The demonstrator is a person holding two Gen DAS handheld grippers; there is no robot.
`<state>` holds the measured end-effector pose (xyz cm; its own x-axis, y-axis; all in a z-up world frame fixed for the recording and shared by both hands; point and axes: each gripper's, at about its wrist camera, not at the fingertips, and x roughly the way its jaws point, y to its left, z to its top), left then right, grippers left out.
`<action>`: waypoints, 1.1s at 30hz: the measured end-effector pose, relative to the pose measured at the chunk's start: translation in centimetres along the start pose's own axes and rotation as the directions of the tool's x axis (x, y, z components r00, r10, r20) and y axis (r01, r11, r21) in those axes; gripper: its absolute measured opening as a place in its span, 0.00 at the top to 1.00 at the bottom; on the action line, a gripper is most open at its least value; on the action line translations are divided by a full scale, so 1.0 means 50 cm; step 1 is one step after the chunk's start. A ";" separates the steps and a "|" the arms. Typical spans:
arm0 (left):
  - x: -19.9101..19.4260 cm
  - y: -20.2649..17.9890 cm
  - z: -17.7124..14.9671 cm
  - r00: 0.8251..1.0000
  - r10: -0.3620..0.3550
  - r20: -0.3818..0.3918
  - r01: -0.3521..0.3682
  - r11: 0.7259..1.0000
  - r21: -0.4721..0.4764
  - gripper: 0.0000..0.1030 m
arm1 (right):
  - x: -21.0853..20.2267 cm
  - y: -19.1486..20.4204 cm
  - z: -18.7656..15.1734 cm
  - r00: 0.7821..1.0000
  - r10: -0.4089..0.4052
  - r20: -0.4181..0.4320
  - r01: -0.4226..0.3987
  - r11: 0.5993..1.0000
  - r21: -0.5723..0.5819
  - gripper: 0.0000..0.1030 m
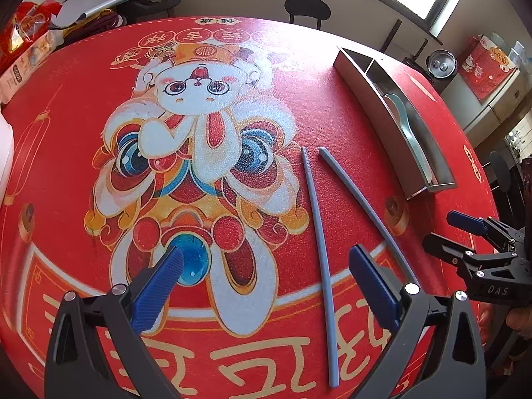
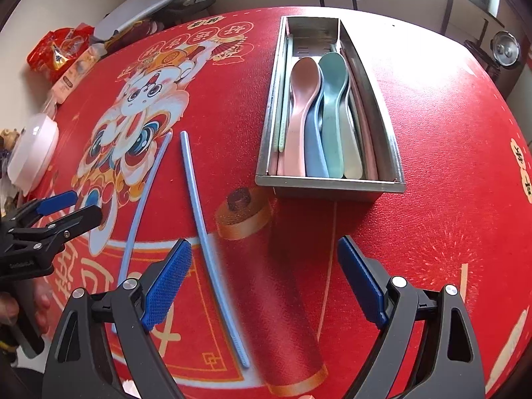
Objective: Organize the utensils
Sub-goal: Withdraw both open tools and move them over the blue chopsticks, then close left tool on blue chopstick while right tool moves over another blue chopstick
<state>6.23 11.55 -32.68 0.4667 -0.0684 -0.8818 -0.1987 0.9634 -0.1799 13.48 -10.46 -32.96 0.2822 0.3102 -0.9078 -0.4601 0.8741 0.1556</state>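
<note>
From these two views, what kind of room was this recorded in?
Probably a home dining area: a round table under a festive red tablecloth, a metal utensil tray holding spoons, and a chair by the window.

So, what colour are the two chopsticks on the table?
Light blue chopsticks; the right wrist view shows it best.

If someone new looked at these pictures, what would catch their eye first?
Probably the red tablecloth with its big cartoon lion-dance figure at the centre. Next, the metal tray of pastel spoons on its right side, and two blue chopsticks lying loose beside the tray.
</note>
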 end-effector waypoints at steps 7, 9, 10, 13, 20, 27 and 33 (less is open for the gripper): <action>0.016 -0.011 -0.004 1.000 -0.001 -0.016 0.001 1.000 0.014 0.06 | 0.015 0.011 -0.008 1.000 -0.008 -0.022 0.007 1.000 -0.026 0.17; 0.021 -0.020 -0.004 1.000 0.004 -0.017 -0.003 1.000 0.026 0.06 | 0.022 0.012 -0.009 0.999 -0.009 -0.037 0.009 1.000 -0.025 0.17; 0.024 -0.024 -0.004 1.000 0.004 -0.019 -0.004 0.999 0.033 0.06 | 0.025 0.011 -0.010 0.999 -0.010 -0.041 0.009 1.000 -0.023 0.17; 0.030 -0.040 -0.002 1.000 0.000 -0.011 0.001 0.998 0.060 0.06 | 0.028 0.008 -0.012 0.999 -0.017 -0.044 0.016 1.000 -0.019 0.17; 0.048 -0.076 -0.012 1.000 -0.003 -0.020 0.005 0.994 0.111 0.23 | 0.028 0.003 -0.012 0.999 -0.013 -0.046 0.012 1.000 -0.021 0.17; 0.062 -0.106 -0.019 0.999 0.043 -0.014 -0.040 0.984 0.175 0.34 | 0.028 0.000 -0.014 0.999 0.005 -0.050 -0.006 1.000 -0.020 0.17; 0.067 -0.119 -0.027 0.995 0.097 0.000 -0.094 0.970 0.223 0.37 | 0.025 -0.004 -0.014 0.999 -0.007 -0.044 0.007 1.000 -0.007 0.17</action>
<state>7.79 5.21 -35.15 0.4456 0.0253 -0.8949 -0.0449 0.9990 0.0059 13.31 -10.50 -34.41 0.2484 0.2870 -0.9252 -0.4639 0.8737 0.1465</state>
